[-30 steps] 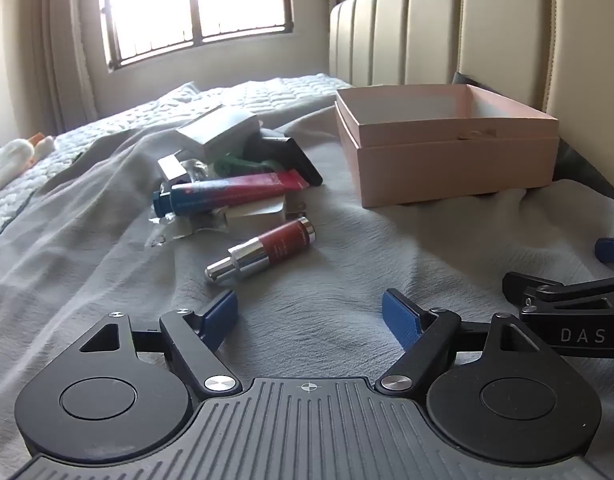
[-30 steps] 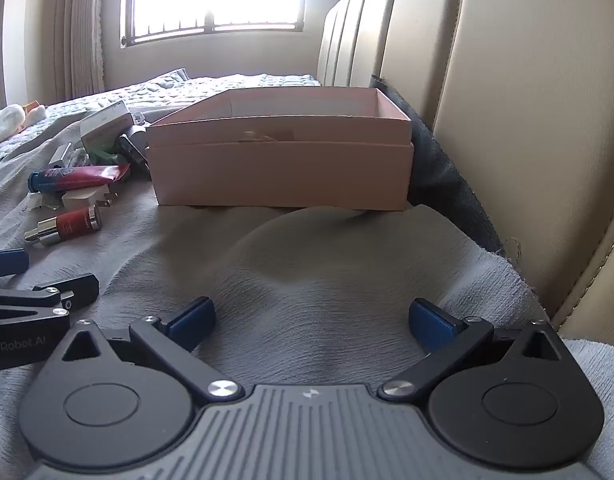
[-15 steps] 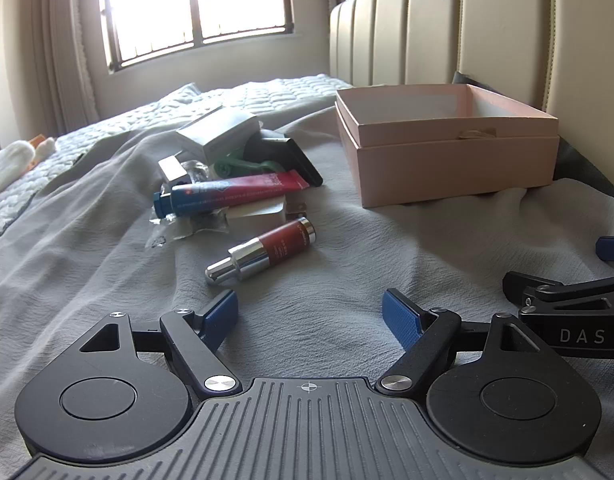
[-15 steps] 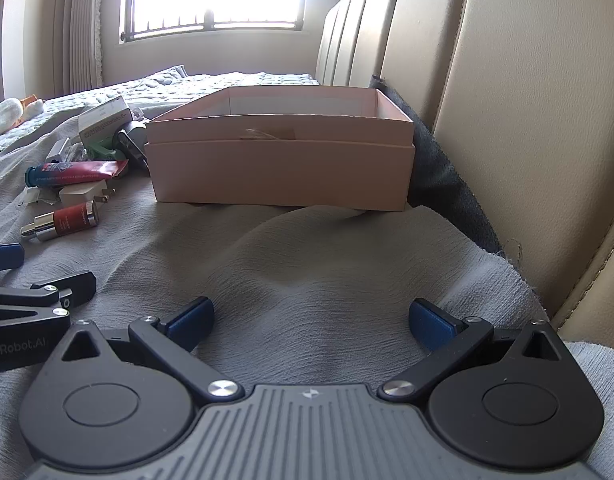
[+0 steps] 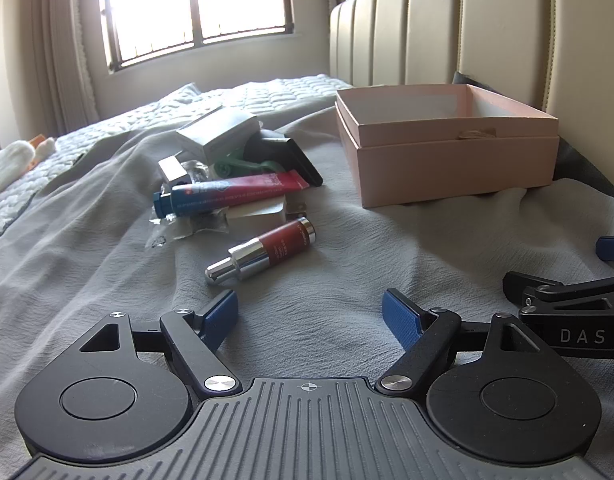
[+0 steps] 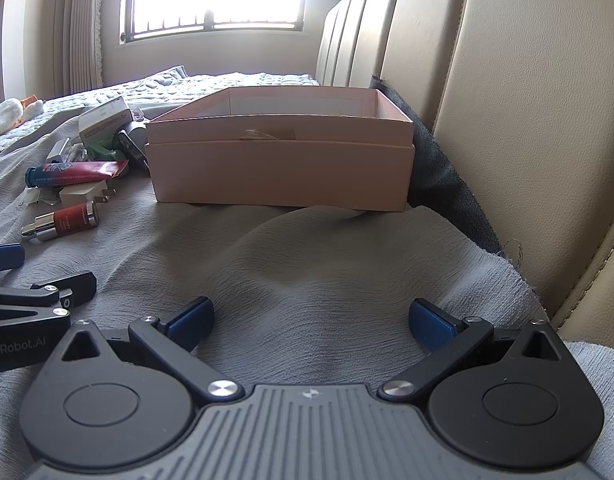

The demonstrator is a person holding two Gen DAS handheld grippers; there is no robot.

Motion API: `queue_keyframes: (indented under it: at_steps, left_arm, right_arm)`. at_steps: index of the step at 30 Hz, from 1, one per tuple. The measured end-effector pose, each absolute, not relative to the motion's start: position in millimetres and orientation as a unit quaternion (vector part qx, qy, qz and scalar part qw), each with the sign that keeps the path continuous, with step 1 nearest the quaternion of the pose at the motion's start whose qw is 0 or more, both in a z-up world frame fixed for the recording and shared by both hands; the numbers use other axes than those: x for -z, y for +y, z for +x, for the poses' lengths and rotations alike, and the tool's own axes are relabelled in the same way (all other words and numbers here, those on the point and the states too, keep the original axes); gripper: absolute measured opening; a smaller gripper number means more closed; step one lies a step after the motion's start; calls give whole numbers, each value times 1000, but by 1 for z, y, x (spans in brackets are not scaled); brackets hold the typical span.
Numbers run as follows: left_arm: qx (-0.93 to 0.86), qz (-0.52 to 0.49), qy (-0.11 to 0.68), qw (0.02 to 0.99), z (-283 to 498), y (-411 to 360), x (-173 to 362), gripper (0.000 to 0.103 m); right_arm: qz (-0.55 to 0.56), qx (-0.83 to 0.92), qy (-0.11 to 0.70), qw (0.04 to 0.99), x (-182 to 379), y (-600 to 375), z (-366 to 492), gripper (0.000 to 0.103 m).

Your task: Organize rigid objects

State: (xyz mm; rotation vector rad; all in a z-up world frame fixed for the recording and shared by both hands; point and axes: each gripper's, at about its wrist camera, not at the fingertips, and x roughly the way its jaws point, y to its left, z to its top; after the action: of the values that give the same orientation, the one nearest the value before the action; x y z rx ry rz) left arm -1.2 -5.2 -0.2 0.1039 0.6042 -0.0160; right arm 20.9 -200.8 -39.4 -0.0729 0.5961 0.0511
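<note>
A bedroom in a home. A bed spread with a grey sheet [image 5: 87, 248], with a quilted cover [image 5: 267, 92] farther along toward the window. Tall padded cream headboard [image 5: 499, 28] rising right beside the bed. Barred window [image 5: 195, 4] on the wall beyond the bed, bright with daylight, curtain [image 5: 55, 48] hanging beside it. Toiletries and a pink box [image 5: 455, 160] lying on the bed near the headboard.

"DAS" is read in pale letters on the right gripper [image 5: 579, 320] body in the left wrist view. "enRobot.AI" is seen on the left gripper [image 6: 15, 320] body. Print on the red bottle [image 5: 267, 250] is illegible.
</note>
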Motion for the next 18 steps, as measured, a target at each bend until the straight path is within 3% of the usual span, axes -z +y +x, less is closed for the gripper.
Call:
queue_keyframes:
  at_steps: [18]
  left_arm:
    - [8, 51, 297, 953, -1, -5, 0, 85]
  right_arm:
    - [-40, -24, 298, 954, 38, -199, 22, 103]
